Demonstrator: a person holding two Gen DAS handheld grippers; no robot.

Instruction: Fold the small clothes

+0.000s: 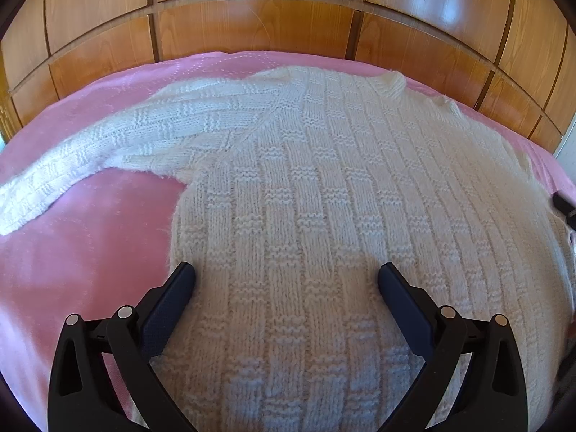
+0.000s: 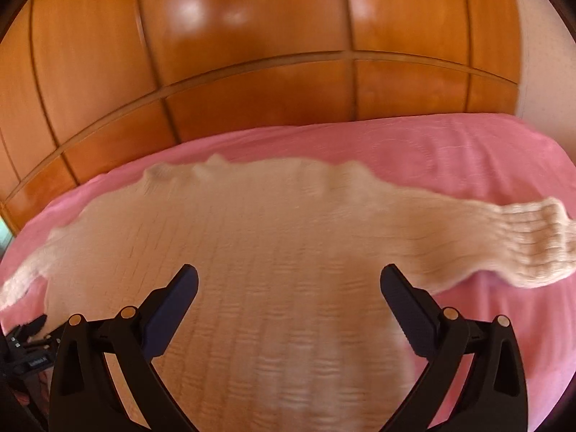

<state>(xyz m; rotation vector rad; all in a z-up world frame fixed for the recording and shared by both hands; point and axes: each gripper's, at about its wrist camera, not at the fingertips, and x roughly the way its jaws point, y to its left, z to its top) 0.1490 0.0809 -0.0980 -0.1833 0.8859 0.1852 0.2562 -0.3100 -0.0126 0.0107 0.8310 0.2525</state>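
A cream knitted sweater lies flat on a pink bedspread, collar toward the far side. One sleeve stretches out to the left. My left gripper hovers open over the sweater's lower body, nothing between its fingers. In the right wrist view, which is blurred by motion, the same sweater spreads across the bed, and its other sleeve ends in a ribbed cuff at the right. My right gripper is open wide above the sweater's body, holding nothing.
Wooden wardrobe doors stand just beyond the bed's far edge. The pink bedspread shows bare around the sweater. Part of the left gripper appears at the lower left of the right wrist view; a black gripper tip shows at the right edge.
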